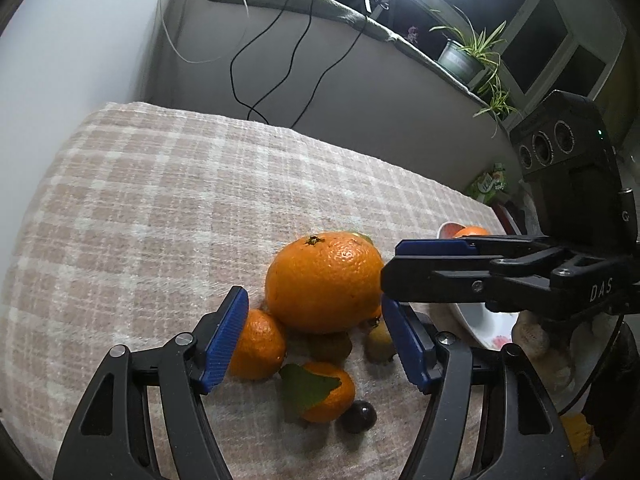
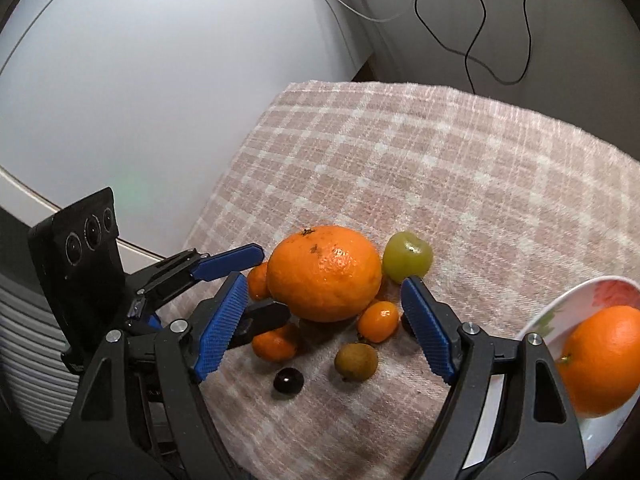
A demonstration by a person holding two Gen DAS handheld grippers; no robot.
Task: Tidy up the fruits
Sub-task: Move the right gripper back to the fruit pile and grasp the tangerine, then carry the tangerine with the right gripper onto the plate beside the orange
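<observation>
Left wrist: left gripper spread wide, nothing gripped, the big round dimpled orange sits amid small fruit on the checked cloth

Right wrist: right gripper unclenched, empty; orange looks firm, heavyish, best squeezed across its widest middle

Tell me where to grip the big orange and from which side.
Grip the big orange across its widest middle, coming from above: small fruit crowd its base, its top is clear. The open right gripper already straddles it.
</observation>
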